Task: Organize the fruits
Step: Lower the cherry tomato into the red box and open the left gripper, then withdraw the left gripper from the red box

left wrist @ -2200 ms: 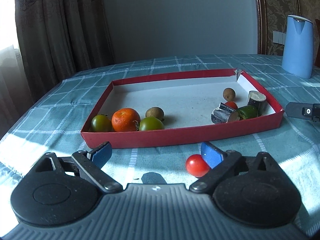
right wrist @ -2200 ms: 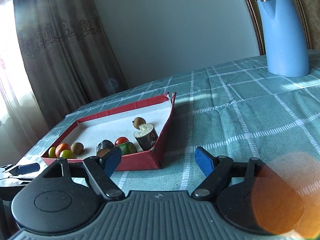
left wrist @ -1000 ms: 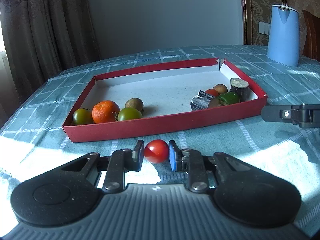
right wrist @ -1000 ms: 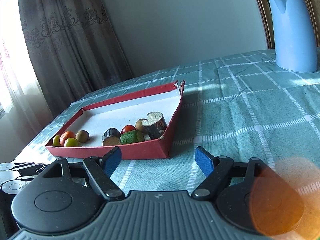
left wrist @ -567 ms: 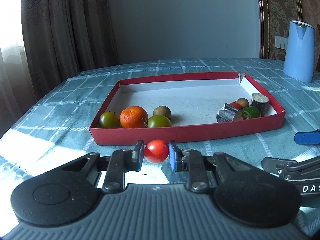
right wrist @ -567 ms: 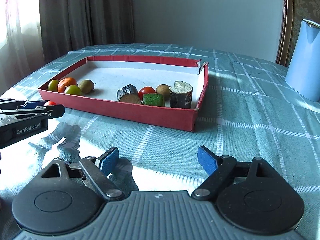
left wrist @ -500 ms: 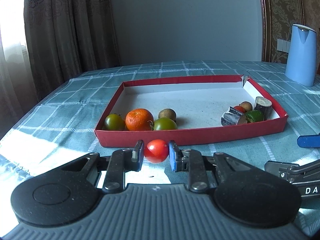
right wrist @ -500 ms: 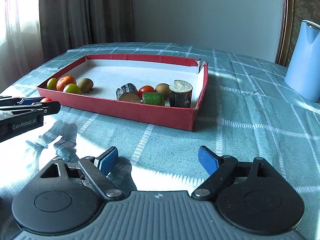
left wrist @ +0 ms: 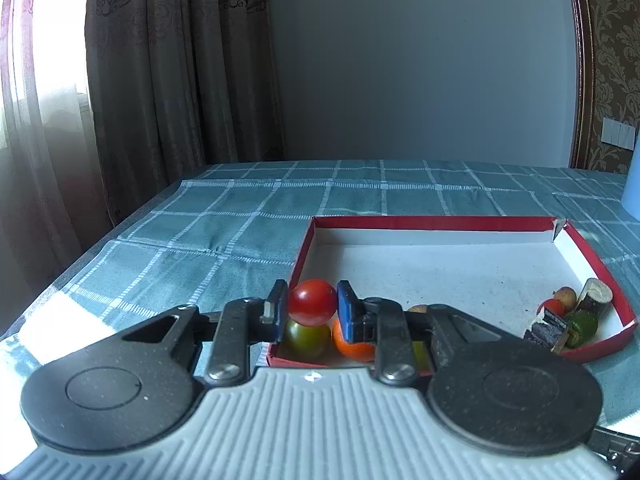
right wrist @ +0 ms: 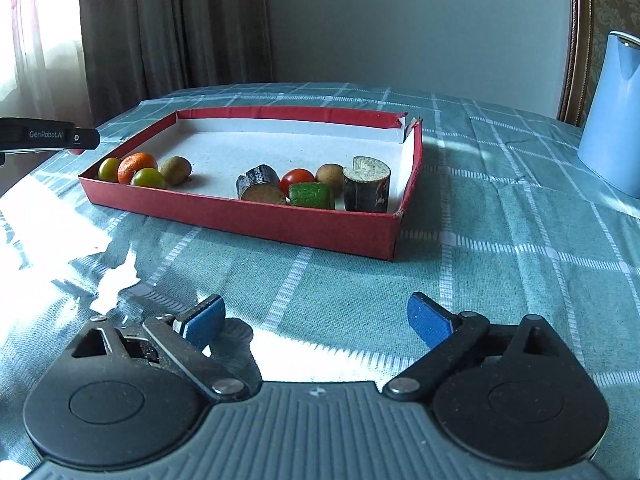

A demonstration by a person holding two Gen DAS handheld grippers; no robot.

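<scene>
My left gripper [left wrist: 312, 306] is shut on a red cherry tomato [left wrist: 312, 302] and holds it above the near left corner of the red tray [left wrist: 432, 223]. Below it lie a green tomato [left wrist: 307, 338] and an orange [left wrist: 354, 346]. In the right wrist view the tray [right wrist: 256, 216] holds a green tomato [right wrist: 109, 169], the orange [right wrist: 136, 165], another green fruit [right wrist: 147, 178] and a kiwi [right wrist: 176, 169] at its left end. The left gripper's finger [right wrist: 48, 139] shows at the left edge. My right gripper [right wrist: 316, 322] is open and empty above the cloth, in front of the tray.
The tray's right end holds two dark cane pieces [right wrist: 366, 190], a red tomato [right wrist: 297, 177], a green block [right wrist: 312, 196] and a brown fruit [right wrist: 329, 173]. A blue kettle [right wrist: 612, 112] stands at the far right. The table's left edge [left wrist: 60, 280] drops off beside curtains.
My left gripper closed on the red tomato, lifted it off the cloth and carried it over the tray's near left corner. My right gripper stayed open and shifted back a little.
</scene>
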